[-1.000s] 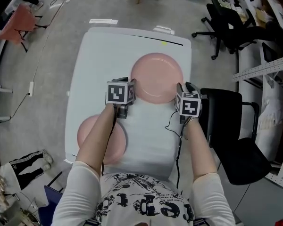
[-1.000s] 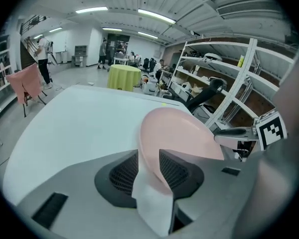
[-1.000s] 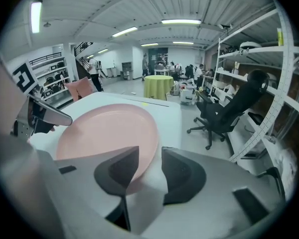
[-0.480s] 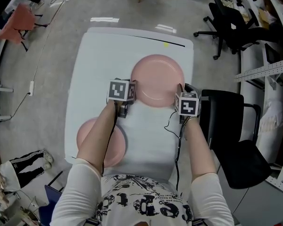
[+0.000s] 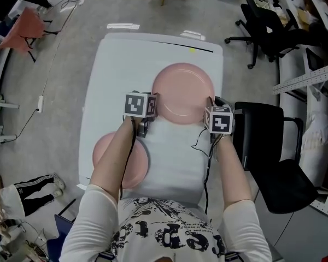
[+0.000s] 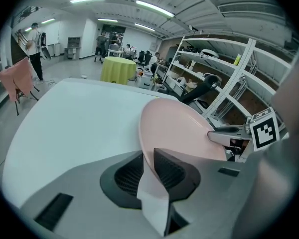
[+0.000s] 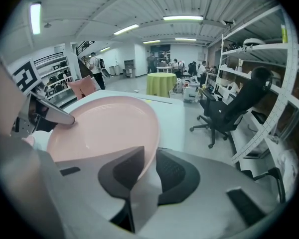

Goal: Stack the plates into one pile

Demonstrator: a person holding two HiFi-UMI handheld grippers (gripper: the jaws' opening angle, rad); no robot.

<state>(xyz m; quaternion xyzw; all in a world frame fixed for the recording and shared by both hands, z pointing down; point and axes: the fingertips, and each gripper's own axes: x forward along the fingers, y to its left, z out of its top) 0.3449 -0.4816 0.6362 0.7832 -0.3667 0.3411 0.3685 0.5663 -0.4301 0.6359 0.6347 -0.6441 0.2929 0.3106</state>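
Near plate: the pink near plate (image 5: 120,160) lies flat at the tabletop's (image 5: 126,64) front left corner, partly hidden under the person's left forearm. It is the base of the pile to come.

Left tongs: the left tongs (image 6: 149,171) have just been closing, and their two dark pads now pinch the left rim of the far plate, about half shut.

Far plate: the pink far plate (image 5: 184,91) sits toward the back right of the tabletop, well apart from the near one, and is held at opposite rims by both tongs. Whether it has left the surface cannot be told.

Right tongs: the right tongs (image 7: 147,171) have likewise just been closing, and they clamp the plate's right rim at a similar half-shut width.

Lift: both sides should likely rise together and level, since a rim grip this shallow could let the plate tip or slip.

Carry: the path probably runs back and left, high enough to pass over the near plate's rim.

Set-down: centring one plate over the other before the tongs release should keep the pile square.
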